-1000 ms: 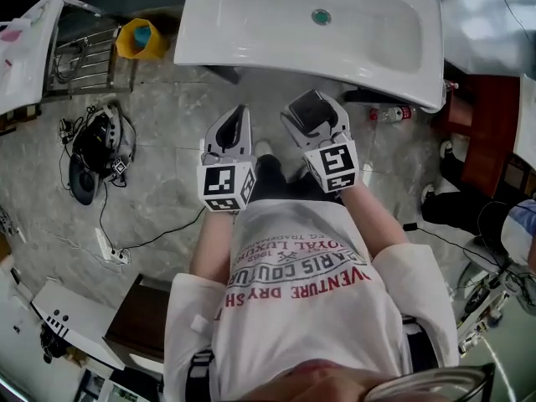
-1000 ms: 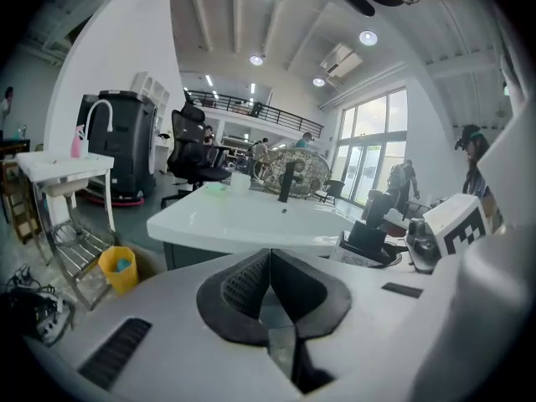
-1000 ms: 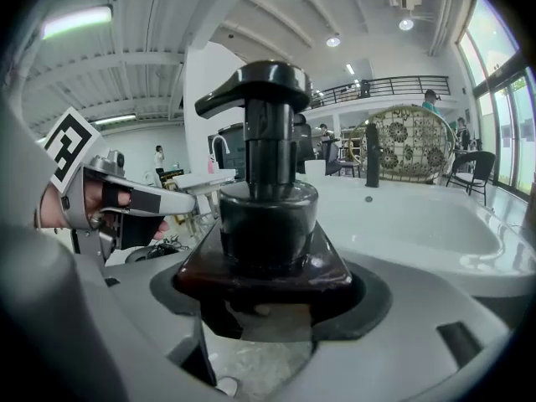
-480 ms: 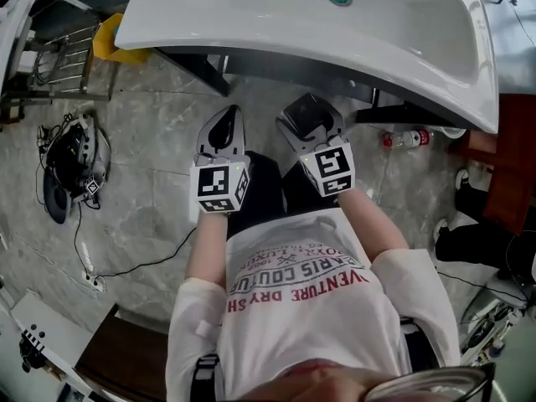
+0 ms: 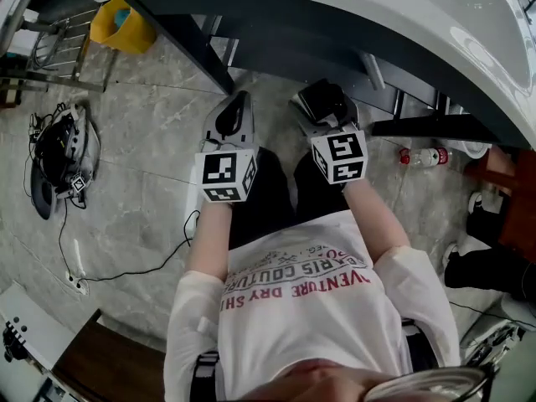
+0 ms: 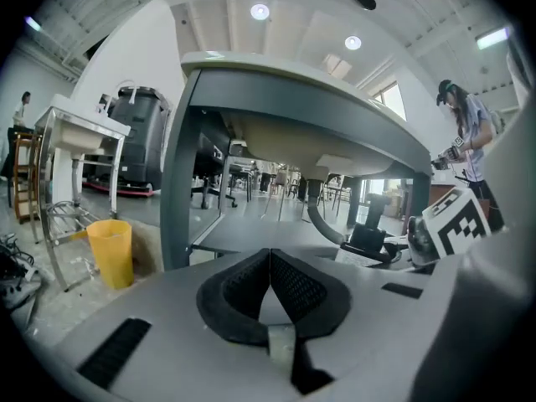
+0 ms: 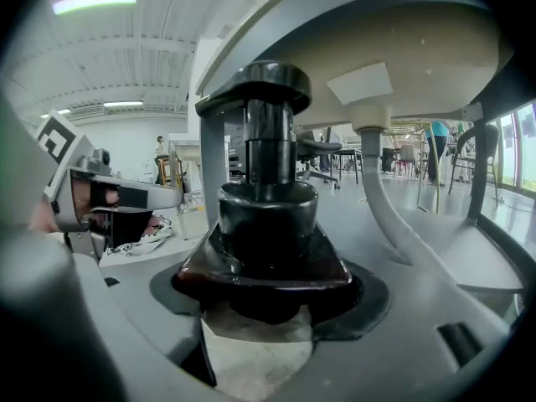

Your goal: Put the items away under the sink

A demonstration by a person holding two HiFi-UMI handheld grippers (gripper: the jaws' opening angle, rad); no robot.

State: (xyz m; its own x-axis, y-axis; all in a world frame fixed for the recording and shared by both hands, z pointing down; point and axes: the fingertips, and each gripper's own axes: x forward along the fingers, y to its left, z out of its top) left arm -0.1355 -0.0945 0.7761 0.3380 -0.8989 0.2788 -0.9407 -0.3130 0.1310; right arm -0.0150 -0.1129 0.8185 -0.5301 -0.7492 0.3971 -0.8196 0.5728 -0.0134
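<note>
- Grey marbled floor point(image 5: 142, 132) is carrying everything.
- Yellow bin point(image 5: 121, 25) is standing upright.
- Plastic bottle point(image 5: 423, 156) is lying sideways.
- Black cabled gear point(image 5: 52, 153) is lying apart.

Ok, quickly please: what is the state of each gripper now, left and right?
Left gripper: closed, jaws together, holding nothing.
Right gripper: closed on a dark bottle, which stands upright between its jaws.
</note>
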